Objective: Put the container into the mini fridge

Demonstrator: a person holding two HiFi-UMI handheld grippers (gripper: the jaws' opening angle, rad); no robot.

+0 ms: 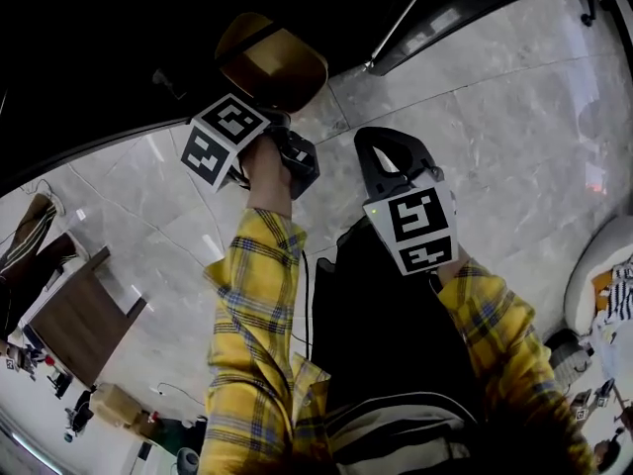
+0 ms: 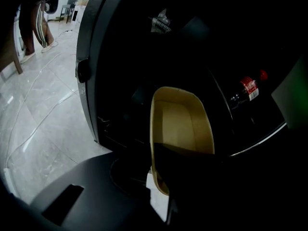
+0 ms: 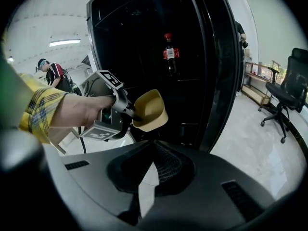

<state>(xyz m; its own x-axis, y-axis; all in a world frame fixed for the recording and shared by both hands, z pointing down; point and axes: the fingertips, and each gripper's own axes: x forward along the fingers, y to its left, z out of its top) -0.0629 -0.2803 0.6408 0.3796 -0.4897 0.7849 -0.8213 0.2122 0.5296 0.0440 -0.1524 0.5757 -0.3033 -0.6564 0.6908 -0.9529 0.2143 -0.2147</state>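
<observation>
A tan, empty oval container (image 1: 273, 60) hangs in front of the dark open mini fridge (image 3: 144, 37). My left gripper (image 1: 265, 107) is shut on its rim. In the left gripper view the container (image 2: 182, 124) stands on edge just ahead of the jaws (image 2: 159, 170), its hollow facing the camera, with the fridge interior (image 2: 192, 47) behind it. From the right gripper view, the container (image 3: 150, 110) and left gripper (image 3: 126, 114) sit before the lower shelves. My right gripper (image 3: 154, 146) is shut on nothing, lower and to the right (image 1: 393, 161).
A cola bottle (image 3: 168, 52) stands on a fridge shelf, also in the left gripper view as the bottle (image 2: 248, 88). The glossy fridge door (image 3: 219, 61) is swung open to the right. An office chair (image 3: 288, 83) stands far right, a person (image 3: 52, 73) at left, and a wooden table (image 1: 69, 320) on the marble floor.
</observation>
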